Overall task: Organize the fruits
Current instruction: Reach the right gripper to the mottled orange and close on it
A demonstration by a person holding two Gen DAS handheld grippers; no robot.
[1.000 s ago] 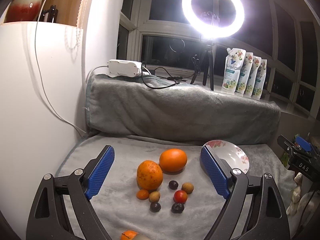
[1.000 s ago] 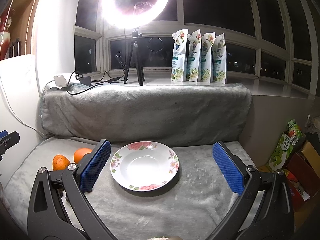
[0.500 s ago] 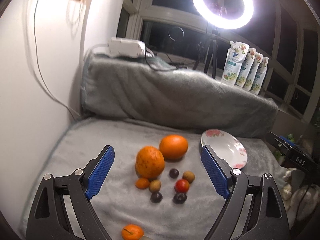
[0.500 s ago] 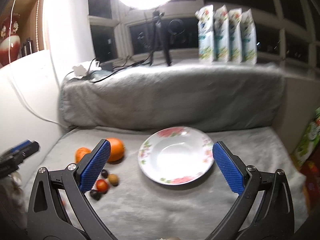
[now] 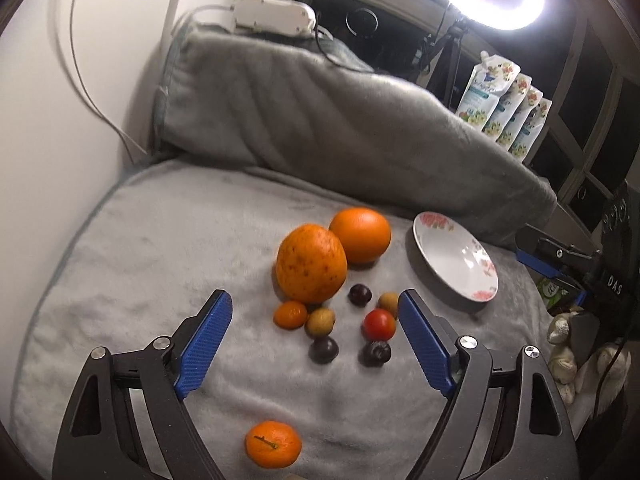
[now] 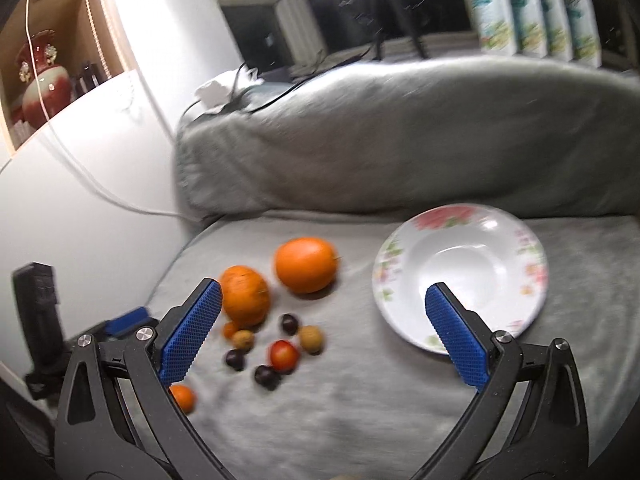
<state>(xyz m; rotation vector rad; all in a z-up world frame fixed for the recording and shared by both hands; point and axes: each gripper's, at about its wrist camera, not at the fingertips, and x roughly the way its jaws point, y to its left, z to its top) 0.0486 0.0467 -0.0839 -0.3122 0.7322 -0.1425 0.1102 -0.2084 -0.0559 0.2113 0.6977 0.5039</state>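
Now the left gripper [image 5: 314, 336], jaws wide but closing and holding nothing, hangs over small round fruits on the plush grey blanket [image 5: 160, 272]; it should straddle one smooth red tomato [image 5: 379, 324] alone. The right gripper [image 6: 320, 330] gapes empty near the glossy floral plate [image 6: 520, 240].

My left wrist camera looks forward and down along its fingers from close above the grey blanket [image 5: 160, 260], with the fruit cluster mid-frame and the plate [image 5: 454, 258] at right. My right wrist camera tilts down from the other side, plate [image 6: 460, 272] at centre right, fruit at lower left. Both views share blanket, fruit and plate.
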